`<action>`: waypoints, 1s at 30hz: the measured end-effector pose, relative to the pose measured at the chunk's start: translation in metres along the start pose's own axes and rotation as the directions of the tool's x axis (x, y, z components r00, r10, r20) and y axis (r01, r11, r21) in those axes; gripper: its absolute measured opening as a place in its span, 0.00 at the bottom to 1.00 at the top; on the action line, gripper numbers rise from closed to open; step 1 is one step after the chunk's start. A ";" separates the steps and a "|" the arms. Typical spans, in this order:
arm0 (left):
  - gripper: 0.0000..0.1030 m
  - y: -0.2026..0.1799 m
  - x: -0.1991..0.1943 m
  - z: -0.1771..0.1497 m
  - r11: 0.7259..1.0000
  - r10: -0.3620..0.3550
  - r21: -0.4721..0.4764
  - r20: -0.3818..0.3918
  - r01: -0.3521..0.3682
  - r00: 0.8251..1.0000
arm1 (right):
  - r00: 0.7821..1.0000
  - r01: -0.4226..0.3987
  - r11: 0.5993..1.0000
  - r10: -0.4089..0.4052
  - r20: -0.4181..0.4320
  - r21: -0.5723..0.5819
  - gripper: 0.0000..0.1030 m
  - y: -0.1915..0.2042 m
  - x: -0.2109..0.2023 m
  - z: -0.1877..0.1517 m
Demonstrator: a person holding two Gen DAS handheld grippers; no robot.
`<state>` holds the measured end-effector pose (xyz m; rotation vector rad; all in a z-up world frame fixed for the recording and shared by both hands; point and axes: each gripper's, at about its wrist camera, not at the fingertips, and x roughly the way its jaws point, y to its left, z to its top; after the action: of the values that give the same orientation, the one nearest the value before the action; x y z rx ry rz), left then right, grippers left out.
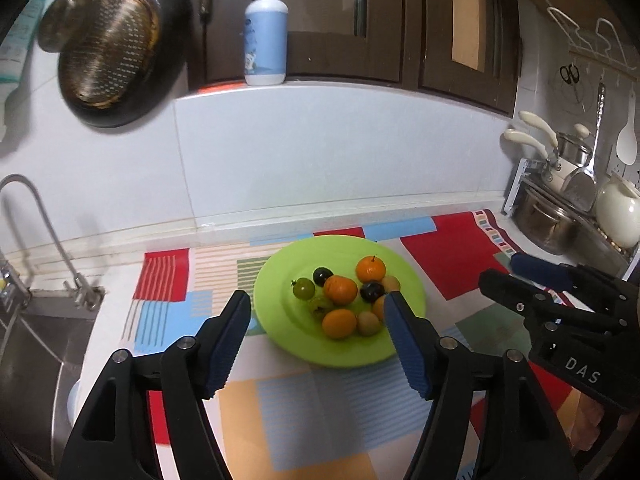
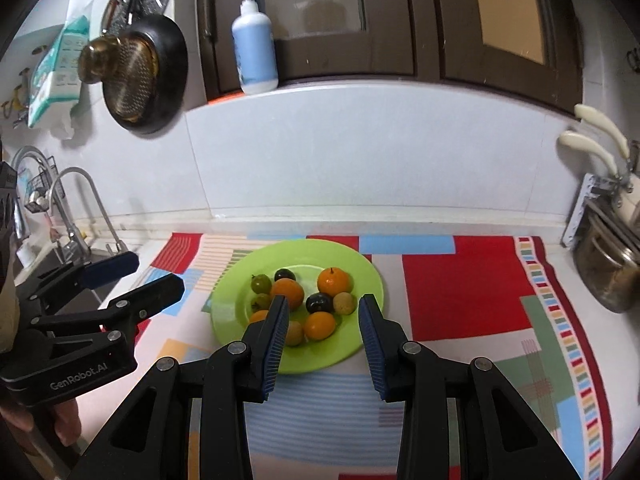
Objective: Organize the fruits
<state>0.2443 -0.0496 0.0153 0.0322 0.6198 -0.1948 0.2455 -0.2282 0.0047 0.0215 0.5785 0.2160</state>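
Note:
A lime-green plate (image 1: 280, 332) lies on a colourful patterned mat and also shows in the right wrist view (image 2: 360, 336). It holds several small fruits: oranges (image 1: 371, 268) (image 2: 333, 281), dark plums (image 1: 322, 275) (image 2: 319, 303), green fruits (image 1: 303, 288) (image 2: 261, 283) and tan ones (image 1: 368, 323) (image 2: 344, 303). My left gripper (image 1: 318, 306) is open and empty, above the plate's near left side. My right gripper (image 2: 323, 312) is open and empty, over the plate's near edge. Each gripper shows in the other's view, the right (image 1: 504, 276) and the left (image 2: 156, 276).
A sink with a curved tap (image 1: 40, 224) is at the left. Steel pots (image 1: 544, 220) and a white kettle (image 1: 618, 216) stand at the right. A soap bottle (image 1: 266, 36) stands on the ledge. A pan and strainer (image 1: 108, 52) hang on the wall.

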 end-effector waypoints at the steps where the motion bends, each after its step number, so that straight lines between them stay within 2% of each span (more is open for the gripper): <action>1: 0.68 0.000 -0.006 -0.002 1.000 0.003 -0.003 0.003 -0.003 1.000 | 1.000 0.004 1.000 -0.005 0.008 0.003 0.48 0.001 -0.006 -0.001; 13: 0.77 -0.009 -0.075 -0.021 0.999 0.040 -0.005 0.060 -0.040 0.997 | 0.998 0.017 1.000 -0.017 0.056 0.005 0.52 0.014 -0.070 -0.022; 18: 0.82 -0.014 -0.095 -0.029 0.999 0.051 0.000 0.080 -0.051 0.995 | 0.997 0.026 1.000 -0.026 0.075 0.004 0.52 0.019 -0.094 -0.030; 23: 0.92 -0.018 -0.117 -0.037 0.999 0.054 -0.003 0.100 -0.054 0.993 | 0.996 0.024 1.000 -0.024 0.084 0.002 0.52 0.023 -0.115 -0.037; 30: 0.96 -0.022 -0.140 -0.047 0.998 0.063 0.005 0.113 -0.064 0.992 | 0.995 0.033 0.999 -0.033 0.094 0.003 0.52 0.024 -0.136 -0.045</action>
<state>0.1017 -0.0431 0.0585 0.0488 0.5043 -0.1366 0.1054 -0.2346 0.0420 0.0231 0.4848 0.1818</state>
